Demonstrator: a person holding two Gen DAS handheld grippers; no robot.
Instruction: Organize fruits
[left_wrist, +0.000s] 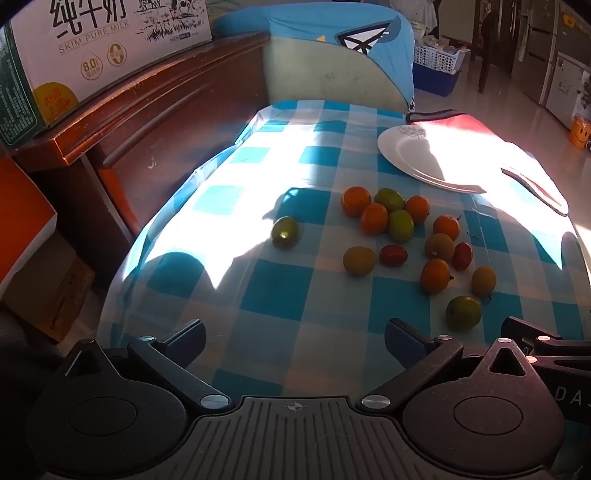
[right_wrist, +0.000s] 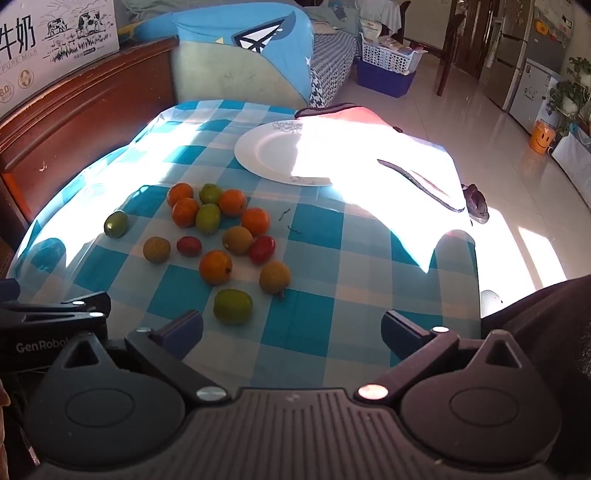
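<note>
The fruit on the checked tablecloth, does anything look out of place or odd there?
One green fruit lies alone, apart from the main cluster. All the fruit sits loose on the tablecloth while the white plate beyond holds none. Nothing looks spilled or damaged.

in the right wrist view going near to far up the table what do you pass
Right gripper, open and empty → green fruit → red fruit → white plate → blue chair.
</note>
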